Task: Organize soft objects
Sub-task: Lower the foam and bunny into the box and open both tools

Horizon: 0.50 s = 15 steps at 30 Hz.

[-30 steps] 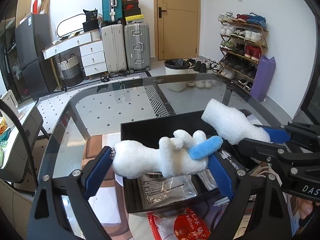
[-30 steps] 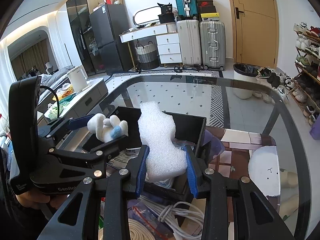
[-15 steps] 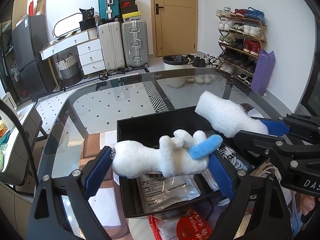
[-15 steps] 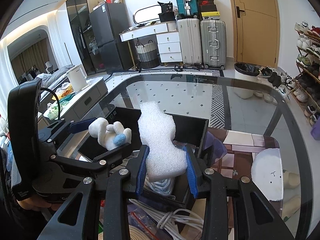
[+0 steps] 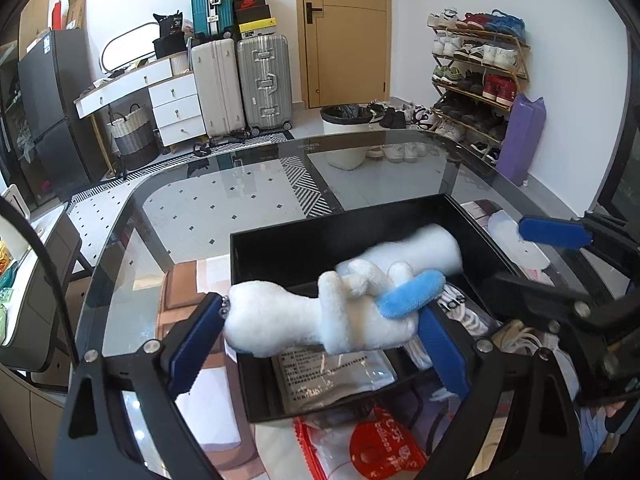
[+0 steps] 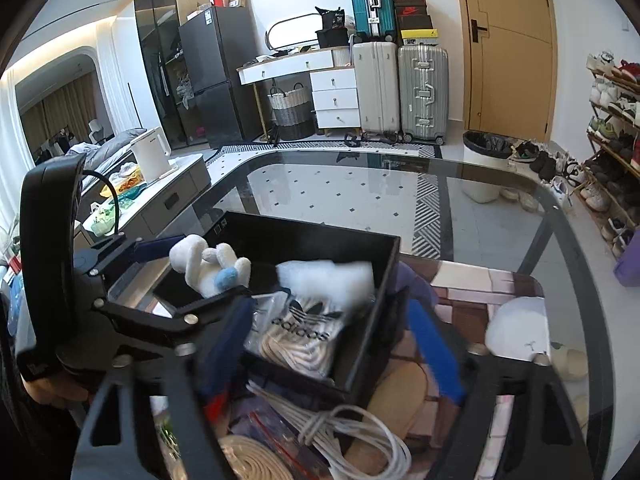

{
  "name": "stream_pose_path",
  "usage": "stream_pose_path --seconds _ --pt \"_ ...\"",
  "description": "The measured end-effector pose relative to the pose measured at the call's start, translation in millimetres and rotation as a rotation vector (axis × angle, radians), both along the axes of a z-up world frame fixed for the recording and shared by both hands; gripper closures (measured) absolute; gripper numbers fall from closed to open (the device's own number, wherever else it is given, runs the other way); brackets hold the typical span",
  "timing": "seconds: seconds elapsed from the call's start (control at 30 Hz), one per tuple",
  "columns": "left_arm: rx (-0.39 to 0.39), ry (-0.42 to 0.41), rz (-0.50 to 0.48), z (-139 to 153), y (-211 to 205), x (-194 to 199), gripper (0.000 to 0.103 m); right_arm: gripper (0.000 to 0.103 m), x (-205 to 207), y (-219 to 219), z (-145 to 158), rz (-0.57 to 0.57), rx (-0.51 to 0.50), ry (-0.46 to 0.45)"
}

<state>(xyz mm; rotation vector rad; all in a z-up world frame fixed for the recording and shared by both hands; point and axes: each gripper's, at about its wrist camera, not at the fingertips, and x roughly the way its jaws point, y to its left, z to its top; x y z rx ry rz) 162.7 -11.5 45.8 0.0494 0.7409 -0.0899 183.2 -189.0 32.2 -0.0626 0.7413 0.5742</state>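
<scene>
Our left gripper (image 5: pixel 320 332) clamps the white plush toy (image 5: pixel 316 320) endwise above the black box (image 5: pixel 280 248); soft and light, we judge its thicker body the safest hold. Our right gripper (image 6: pixel 340 344), jaws just opened, stands empty; the white foam piece (image 6: pixel 328 280) lies blurred inside the box.

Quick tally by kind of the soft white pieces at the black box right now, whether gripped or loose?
Plush toy, gripped in the left gripper: 1
Foam piece, loose in the black box, free of the right gripper whose jaws have just been opening: 1
Total: 2
</scene>
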Motion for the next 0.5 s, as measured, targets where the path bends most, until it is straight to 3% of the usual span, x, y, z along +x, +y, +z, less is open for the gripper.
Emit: stream_pose_path --seconds 0.13,0.5 --pt "-0.003 -0.008 -0.011 4 -3 -6 0.0 0.006 -9 -16 -2 -0.022 0.018 -0.001" --pt "-0.03 -0.044 -0.013 16 -2 -31 0.0 0.001 -30 -58 -15 -0.088 0.047 0.027"
